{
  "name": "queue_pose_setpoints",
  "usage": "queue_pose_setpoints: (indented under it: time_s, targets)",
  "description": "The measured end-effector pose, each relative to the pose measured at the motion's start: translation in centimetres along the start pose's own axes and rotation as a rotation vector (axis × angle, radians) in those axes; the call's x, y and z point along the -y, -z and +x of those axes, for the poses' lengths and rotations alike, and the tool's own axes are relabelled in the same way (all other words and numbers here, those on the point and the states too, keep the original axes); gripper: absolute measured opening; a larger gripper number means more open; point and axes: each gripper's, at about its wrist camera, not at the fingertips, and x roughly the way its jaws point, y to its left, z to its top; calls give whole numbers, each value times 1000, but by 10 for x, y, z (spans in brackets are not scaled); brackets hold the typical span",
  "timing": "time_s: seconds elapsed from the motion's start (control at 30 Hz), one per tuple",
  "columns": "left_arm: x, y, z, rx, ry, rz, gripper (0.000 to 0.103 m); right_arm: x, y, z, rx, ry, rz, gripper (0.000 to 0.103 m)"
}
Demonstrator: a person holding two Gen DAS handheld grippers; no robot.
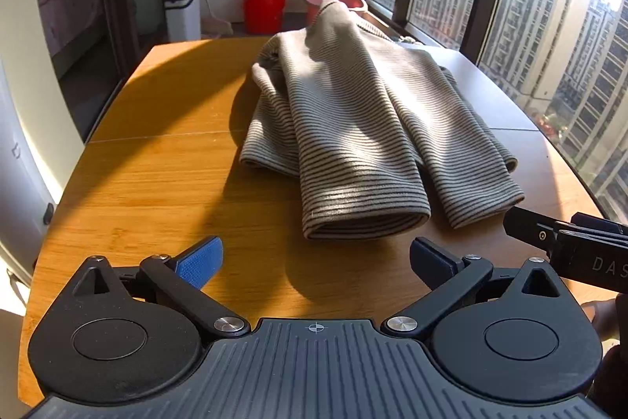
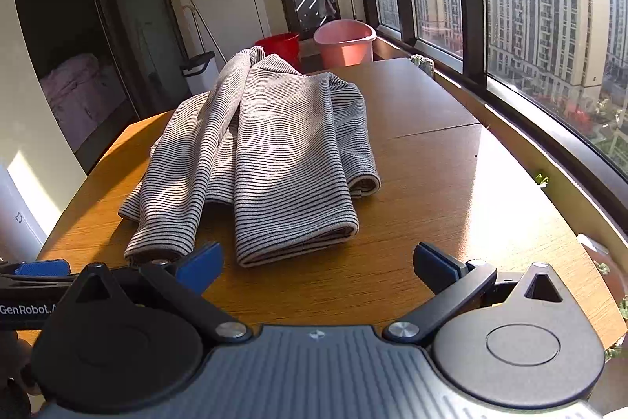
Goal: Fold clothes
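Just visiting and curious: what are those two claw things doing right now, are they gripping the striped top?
Left gripper: open, holding nothing, just short of the striped garment.
Right gripper: open, holding nothing, over the wooden table.

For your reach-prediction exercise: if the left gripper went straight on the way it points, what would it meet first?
Probably the folded near end of the grey striped knit garment, lying just ahead of the open left gripper on the wooden table; depth is uncertain.

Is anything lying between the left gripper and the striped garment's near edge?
No. In the left wrist view only bare wooden table separates the open left gripper from the striped garment.
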Motion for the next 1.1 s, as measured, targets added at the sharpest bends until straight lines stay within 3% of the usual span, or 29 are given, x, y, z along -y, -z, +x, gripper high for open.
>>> queue_pose_setpoints:
  time_s: [0.1, 0.23, 0.6, 1.1]
  targets:
    - [0, -1, -1, 5, 0, 12, 103, 1, 1, 3, -35, -48, 27, 103]
    - [-5, -2, 3, -27, -17, -21, 103, 9, -8, 10, -92, -43, 28, 103]
    - [-6, 2, -2, -12, -14, -26, 103, -22, 7, 3, -51, 21, -87, 103]
    - [-9, 1, -2, -18, -5, -38, 103, -26, 8, 6, -69, 33, -93, 103]
